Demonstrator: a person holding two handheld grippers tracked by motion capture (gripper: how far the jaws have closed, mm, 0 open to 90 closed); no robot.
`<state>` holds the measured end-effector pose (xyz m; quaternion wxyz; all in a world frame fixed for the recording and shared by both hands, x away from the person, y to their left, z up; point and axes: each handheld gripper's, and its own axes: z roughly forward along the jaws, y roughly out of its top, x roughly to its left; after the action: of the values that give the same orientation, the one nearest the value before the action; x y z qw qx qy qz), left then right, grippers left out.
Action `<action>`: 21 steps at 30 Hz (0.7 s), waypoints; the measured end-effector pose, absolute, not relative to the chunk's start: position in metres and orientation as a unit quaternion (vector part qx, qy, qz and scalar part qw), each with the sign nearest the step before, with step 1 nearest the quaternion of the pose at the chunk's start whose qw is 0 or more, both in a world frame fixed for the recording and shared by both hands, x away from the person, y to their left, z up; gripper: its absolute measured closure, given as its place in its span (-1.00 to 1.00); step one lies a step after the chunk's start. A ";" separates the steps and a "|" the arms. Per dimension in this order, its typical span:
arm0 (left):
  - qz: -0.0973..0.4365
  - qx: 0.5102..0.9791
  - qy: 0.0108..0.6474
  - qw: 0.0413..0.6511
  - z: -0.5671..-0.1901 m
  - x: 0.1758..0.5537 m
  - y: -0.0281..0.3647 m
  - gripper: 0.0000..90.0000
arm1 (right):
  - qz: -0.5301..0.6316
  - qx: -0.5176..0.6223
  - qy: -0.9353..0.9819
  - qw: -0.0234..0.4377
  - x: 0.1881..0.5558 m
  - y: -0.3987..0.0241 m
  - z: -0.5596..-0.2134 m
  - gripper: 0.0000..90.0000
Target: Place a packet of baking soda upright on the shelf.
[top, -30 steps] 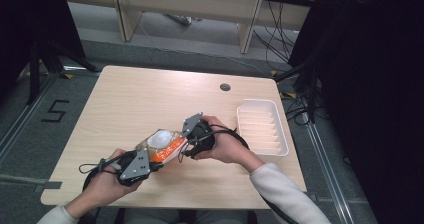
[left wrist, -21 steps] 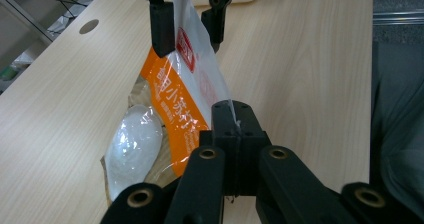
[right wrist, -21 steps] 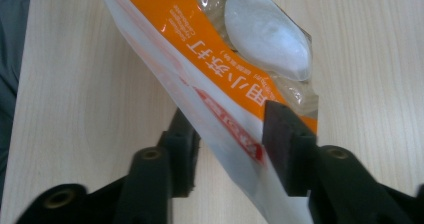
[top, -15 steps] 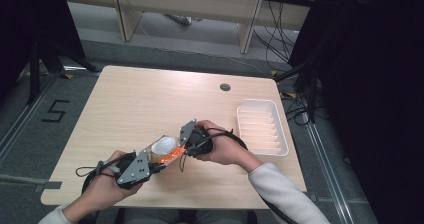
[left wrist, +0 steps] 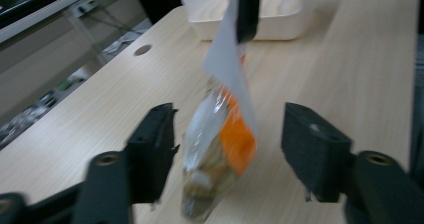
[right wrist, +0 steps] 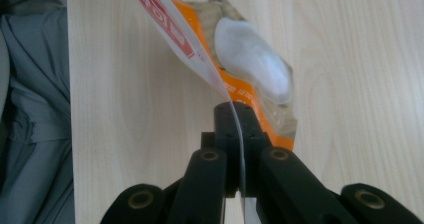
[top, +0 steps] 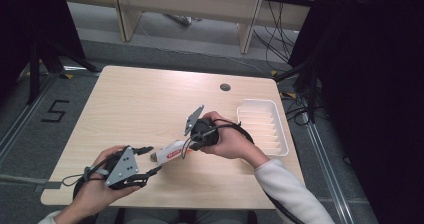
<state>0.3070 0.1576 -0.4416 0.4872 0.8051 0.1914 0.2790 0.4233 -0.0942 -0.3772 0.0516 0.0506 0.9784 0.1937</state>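
Right tongs (right wrist: pixel 235 115): jaws have just been closing and now pinch the flat white edge of the snack packet (right wrist: pixel 240 69).
Left tongs (left wrist: pixel 227 134): jaws have just been opening; they stand wide on either side of the packet's lower end, pads clear of it.
Snack packet: orange and clear, hanging from the right tongs over the desk (top: pixel 145 104), between the two hands.
White tray (top: pixel 262 126): near the desk's right edge, well apart from the packet.

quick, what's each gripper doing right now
Left gripper: jaws just opened, snack packet between them, untouched.
Right gripper: just closed, shut on the packet's edge.
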 end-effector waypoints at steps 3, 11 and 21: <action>0.268 0.793 0.235 0.494 -0.452 0.307 0.170 -0.36 | 0.185 0.073 0.978 0.055 0.423 -0.097 -0.367 1.00; 0.232 0.801 0.263 0.486 -0.466 0.312 0.181 -0.39 | 0.162 0.084 0.982 0.057 0.429 -0.103 -0.352 1.00; 0.217 0.806 0.264 0.483 -0.470 0.314 0.180 -0.39 | 0.163 0.066 0.982 0.065 0.442 -0.106 -0.338 1.00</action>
<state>0.3136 0.1800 -0.4701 0.4833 0.8058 0.2644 0.2172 0.4422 -0.1065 -0.3382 0.0654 0.0657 0.9823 0.1630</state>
